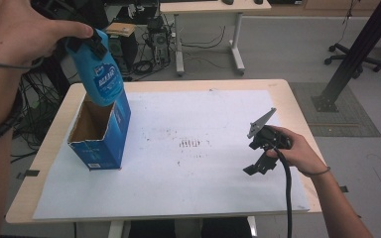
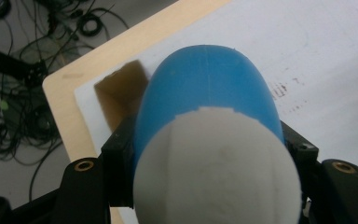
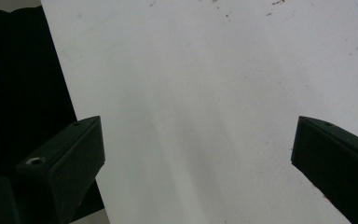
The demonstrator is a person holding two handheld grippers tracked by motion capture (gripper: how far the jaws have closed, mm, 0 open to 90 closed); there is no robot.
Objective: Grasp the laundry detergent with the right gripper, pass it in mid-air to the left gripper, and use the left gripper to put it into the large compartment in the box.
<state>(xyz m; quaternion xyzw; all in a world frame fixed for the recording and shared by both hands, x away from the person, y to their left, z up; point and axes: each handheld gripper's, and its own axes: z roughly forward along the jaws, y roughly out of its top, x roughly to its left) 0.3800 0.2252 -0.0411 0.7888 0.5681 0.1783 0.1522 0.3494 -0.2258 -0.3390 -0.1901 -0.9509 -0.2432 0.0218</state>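
On the high view, my left gripper point(image 1: 87, 42) is up at the far-left corner of the table point(image 1: 278, 89), clamped on a blue bottle point(image 1: 101, 79). Bottle hangs tilted, base end down, right at the open top of a blue carton point(image 1: 110, 136). I can't tell if the base touches the carton rim or just sits over it. Carton stands upright on the white sheet point(image 1: 178, 188), near the left edge, brown inside showing. My right gripper point(image 1: 258, 156) sits low over the sheet on the right side, well apart from the carton, cable trailing back toward me. Faint brown marks on the sheet between the two.

Left gripper view: jaws are closed on the blue bottle point(image 2: 205, 93), one pad pressing each side. The white end of the bottle point(image 2: 219, 168) faces the camera and the blue body points away. Past it I see the brown opening of the carton point(image 2: 121, 93), just beside the bottle's left side, with the table corner point(image 2: 60, 84) and floor cables beyond.

Right gripper view: right gripper point(image 3: 196, 149) has both jaws spread wide, nothing between them. They hang over bare white sheet point(image 3: 191, 93). A few small brown specks at the top edge. Dark area to the left of the sheet; I can't tell what it is.
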